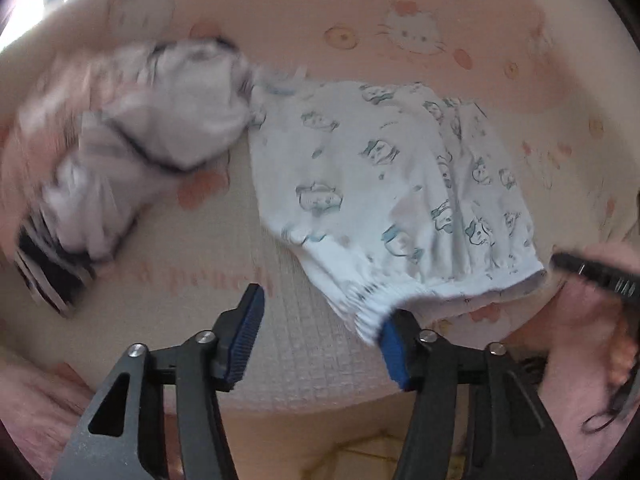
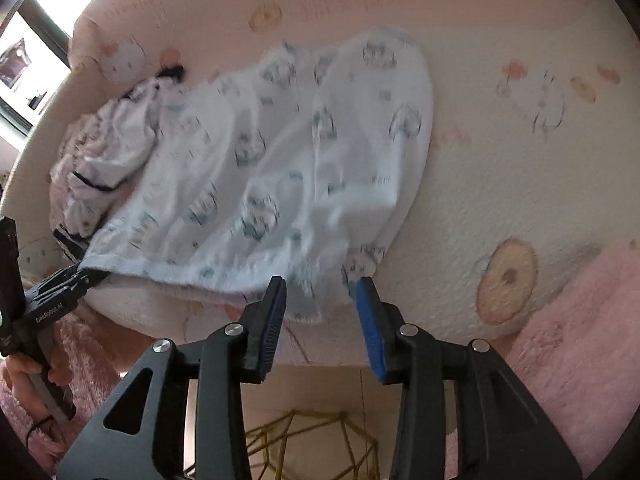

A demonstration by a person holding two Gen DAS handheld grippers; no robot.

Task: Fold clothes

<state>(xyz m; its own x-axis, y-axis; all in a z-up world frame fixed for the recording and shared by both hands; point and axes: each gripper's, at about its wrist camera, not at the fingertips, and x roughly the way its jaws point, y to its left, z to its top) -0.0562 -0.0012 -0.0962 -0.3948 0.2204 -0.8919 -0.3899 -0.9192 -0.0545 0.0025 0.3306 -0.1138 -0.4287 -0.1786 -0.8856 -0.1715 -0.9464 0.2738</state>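
Printed trousers (image 2: 280, 152) lying soft and limp on the bed (image 2: 500, 200). Both grippers, left (image 1: 320, 336) and right (image 2: 322, 320), hanging released at the near waistband (image 1: 384, 292); best pinched there.

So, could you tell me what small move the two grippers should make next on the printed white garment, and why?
Probably close the right gripper on the near hem of the printed garment. Its jaws stand open with that hem lying between the tips. The left gripper is also open, its right pad at the elastic waistband corner, so nothing is pinched yet. The striped garment lies crumpled beside.
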